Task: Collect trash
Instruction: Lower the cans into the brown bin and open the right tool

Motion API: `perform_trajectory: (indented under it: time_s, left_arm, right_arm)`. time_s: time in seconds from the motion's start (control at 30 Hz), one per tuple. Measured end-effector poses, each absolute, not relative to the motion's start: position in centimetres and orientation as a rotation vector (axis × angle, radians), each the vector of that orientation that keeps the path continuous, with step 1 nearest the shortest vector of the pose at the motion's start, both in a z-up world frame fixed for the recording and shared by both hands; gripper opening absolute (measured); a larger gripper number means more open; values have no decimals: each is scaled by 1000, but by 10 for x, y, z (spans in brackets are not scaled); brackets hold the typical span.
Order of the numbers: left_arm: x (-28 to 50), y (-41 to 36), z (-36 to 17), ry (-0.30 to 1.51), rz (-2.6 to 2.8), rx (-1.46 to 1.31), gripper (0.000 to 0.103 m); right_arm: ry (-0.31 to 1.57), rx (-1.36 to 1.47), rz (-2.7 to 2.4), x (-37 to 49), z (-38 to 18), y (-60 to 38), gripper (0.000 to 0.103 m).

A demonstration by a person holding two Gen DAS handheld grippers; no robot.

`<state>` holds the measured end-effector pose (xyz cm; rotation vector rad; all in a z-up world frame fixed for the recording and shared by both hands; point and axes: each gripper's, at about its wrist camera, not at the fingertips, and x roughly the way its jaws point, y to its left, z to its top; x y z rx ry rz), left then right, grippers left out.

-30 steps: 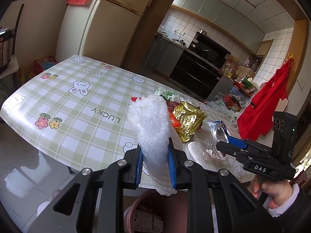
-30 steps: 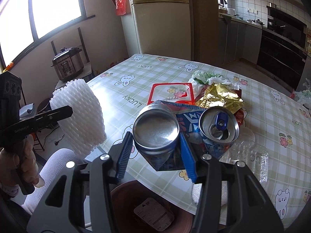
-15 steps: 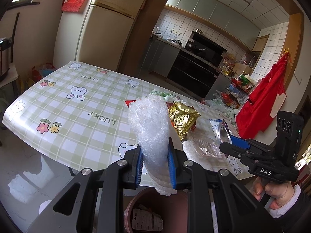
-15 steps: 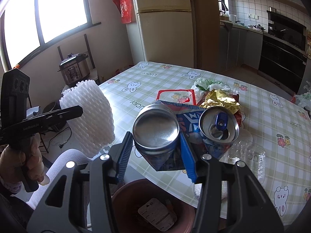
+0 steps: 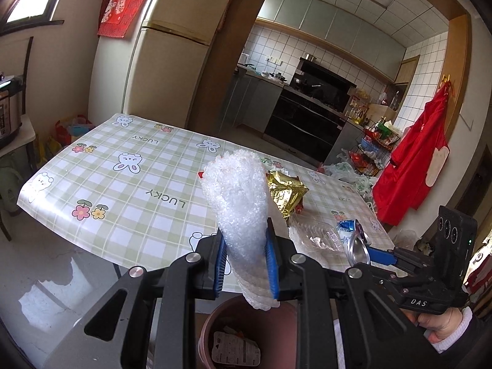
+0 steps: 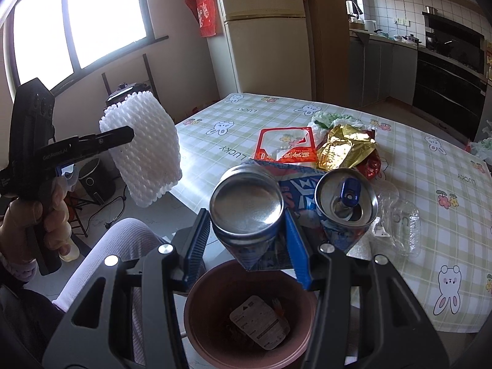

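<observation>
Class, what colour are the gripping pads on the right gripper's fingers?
Blue, ribbed pads, clamped on the crushed can; clearest in the right wrist view.

Daylight floods in from the window (image 6: 77, 21) at ten o'clock in the right wrist view, blown out to white; the wall around it falls dim by contrast; a pale glare patch lies on the glossy floor (image 5: 40, 301) at eight o'clock in the left wrist view; the tablecloth (image 5: 129, 190) is evenly lit and sharp; both views bow strongly at the edges, with black corners; no motion blur shows.
</observation>
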<state>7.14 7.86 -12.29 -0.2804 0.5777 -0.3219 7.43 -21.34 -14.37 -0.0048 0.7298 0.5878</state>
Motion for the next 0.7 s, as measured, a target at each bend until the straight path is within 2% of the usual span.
perform_trajectory:
  time_s: [0.7]
  left_arm:
    - [60, 80, -119, 554, -335, -273, 22]
  right_arm:
    - [778, -43, 614, 60, -155, -199, 50]
